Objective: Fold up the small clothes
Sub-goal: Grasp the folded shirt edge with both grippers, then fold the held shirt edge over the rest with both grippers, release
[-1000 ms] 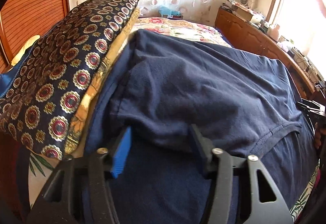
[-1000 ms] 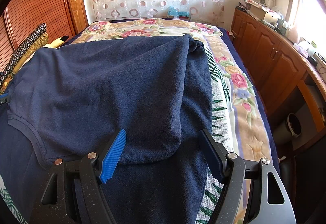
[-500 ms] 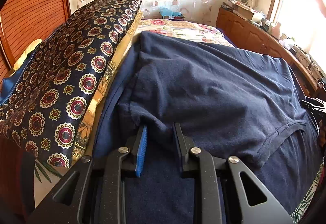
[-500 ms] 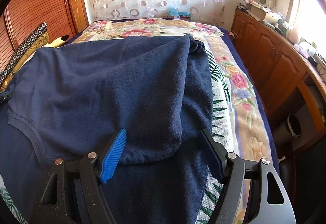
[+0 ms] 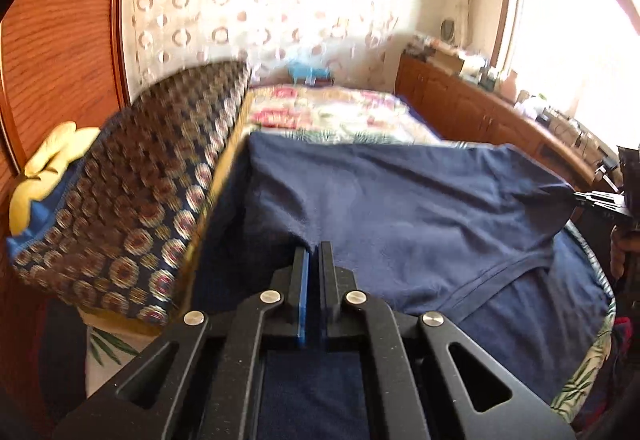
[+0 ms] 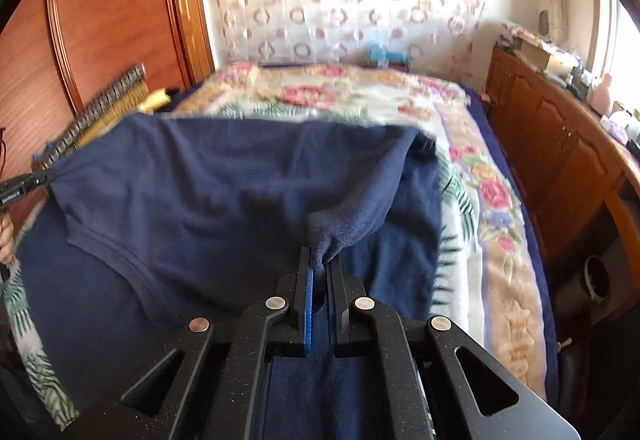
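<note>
Two hand-held grippers [image 5: 313, 252] [image 6: 320, 260] apparently pinch one navy shirt [image 5: 400, 208].

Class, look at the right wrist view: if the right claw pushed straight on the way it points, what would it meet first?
The navy fleece garment already pinched in the right claw; beyond it, probably the floral bedspread.

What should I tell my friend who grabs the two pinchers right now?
Left gripper: shut on one corner of the soft navy blue T-shirt; jaws have just closed.
Right gripper: shut on the other near corner, fabric bunched between the pads.
The shirt lies across the floral bedspread, beside the patterned dark cushion.
Done: both corners pinched, edge coming off the bed.
Left: carry the edge over to make the fold, let go, smooth.
</note>
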### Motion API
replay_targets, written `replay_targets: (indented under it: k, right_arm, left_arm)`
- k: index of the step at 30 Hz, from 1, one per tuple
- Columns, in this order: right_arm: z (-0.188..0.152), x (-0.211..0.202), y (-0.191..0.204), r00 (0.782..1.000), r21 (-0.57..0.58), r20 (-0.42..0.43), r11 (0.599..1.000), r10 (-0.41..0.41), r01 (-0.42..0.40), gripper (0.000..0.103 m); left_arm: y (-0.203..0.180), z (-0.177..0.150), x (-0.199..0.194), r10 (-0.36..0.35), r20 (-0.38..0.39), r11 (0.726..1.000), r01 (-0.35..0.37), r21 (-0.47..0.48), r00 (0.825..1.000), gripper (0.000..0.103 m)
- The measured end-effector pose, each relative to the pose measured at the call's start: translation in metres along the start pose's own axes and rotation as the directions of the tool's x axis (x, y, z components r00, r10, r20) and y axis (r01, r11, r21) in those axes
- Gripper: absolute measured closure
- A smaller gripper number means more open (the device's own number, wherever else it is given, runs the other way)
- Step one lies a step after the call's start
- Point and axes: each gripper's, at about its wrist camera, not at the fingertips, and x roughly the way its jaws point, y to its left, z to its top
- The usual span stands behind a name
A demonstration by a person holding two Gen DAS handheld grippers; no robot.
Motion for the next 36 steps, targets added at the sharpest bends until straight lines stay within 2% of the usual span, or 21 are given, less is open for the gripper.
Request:
replay_targets:
  k: [5, 9, 18, 22, 25, 34, 36]
  right_arm:
    - [-0.007, -0.037, -0.002, 0.998, 0.007, 0.062, 1.0, 0.028, -0.029, 0.098]
    - [-0.021, -0.06, -0.001, 0.995, 0.001, 0.08, 0.999, 0.053, -0.053, 0.098]
    - [-0.057, -0.102, 0.007, 0.989, -0.011, 0.097, 0.994, 0.111, -0.11, 0.098]
    - [-0.067, -0.118, 0.018, 0.99, -0.06, 0.092, 0.993, 0.111, -0.106, 0.098]
    - [-0.071, -0.113, 0.013, 0.992, -0.059, 0.069, 0.993, 0.11, -0.106, 0.098]
    - [-0.088, -0.077, 0.014, 0.997, -0.043, -0.048, 0.997, 0.062, -0.064, 0.098]
    - [-0.083, -0.072, 0.017, 0.998, -0.053, -0.052, 0.998, 0.043, -0.046, 0.091]
  left_arm:
    - [0.005, 0.0, -0.031, -0.019, 0.061, 1.0, 0.019, 0.005, 0.998, 0.098]
    - [0.015, -0.005, -0.05, -0.036, 0.094, 0.999, 0.037, -0.011, 0.995, 0.098]
    - [0.03, -0.032, -0.078, -0.041, 0.092, 0.998, 0.045, -0.047, 0.995, 0.098]
    - [0.026, -0.034, -0.094, -0.039, 0.111, 0.998, 0.044, -0.036, 0.993, 0.098]
    - [0.022, -0.038, -0.096, -0.029, 0.103, 0.999, 0.032, -0.02, 0.994, 0.098]
    - [0.027, -0.073, -0.068, 0.01, -0.032, 0.999, -0.012, -0.042, 0.999, 0.097]
    - [0.027, -0.075, -0.067, 0.011, -0.04, 0.999, -0.012, -0.036, 0.999, 0.095]
